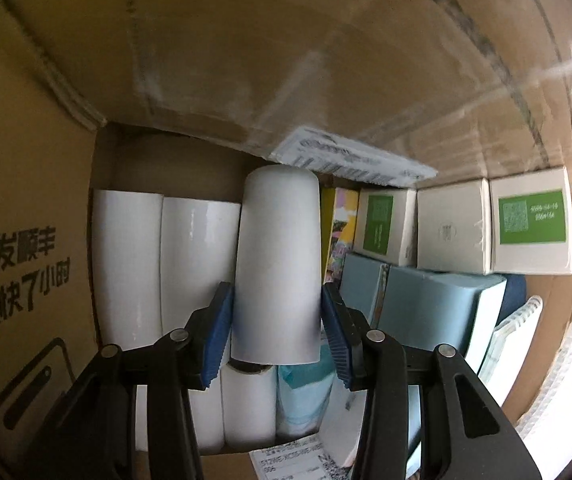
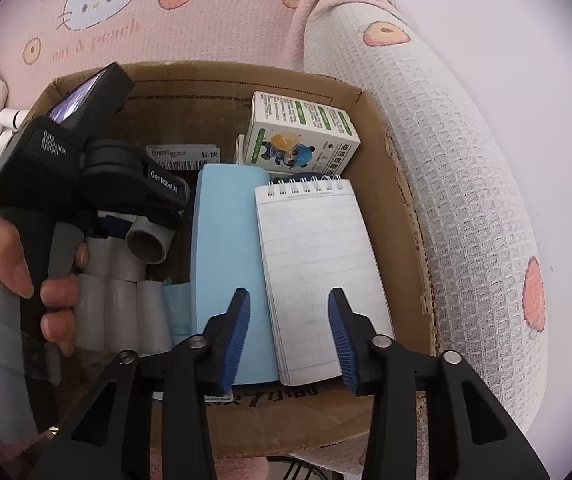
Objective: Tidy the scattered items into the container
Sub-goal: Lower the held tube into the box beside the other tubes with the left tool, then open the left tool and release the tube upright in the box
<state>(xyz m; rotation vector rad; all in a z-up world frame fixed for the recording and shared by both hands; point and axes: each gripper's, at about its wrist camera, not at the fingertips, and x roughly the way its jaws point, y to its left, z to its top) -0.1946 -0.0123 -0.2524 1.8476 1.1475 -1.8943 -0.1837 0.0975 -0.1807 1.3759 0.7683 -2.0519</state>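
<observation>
— Any print I can read from here?

— On the left tool's black body I read "Data Collection System" and "GenRobot.AI". The cardboard box's inner wall carries "要发顺丰" and "最快7小时".

— And the pink blanket?

— "cat & peach", faintly. The small cartons' green labels stay too blurred.

White tube clamped lengthwise above other white tubes packed at left of cardboard box. Blue pad and spiral notepad lying flat; small cartons at far side.
</observation>
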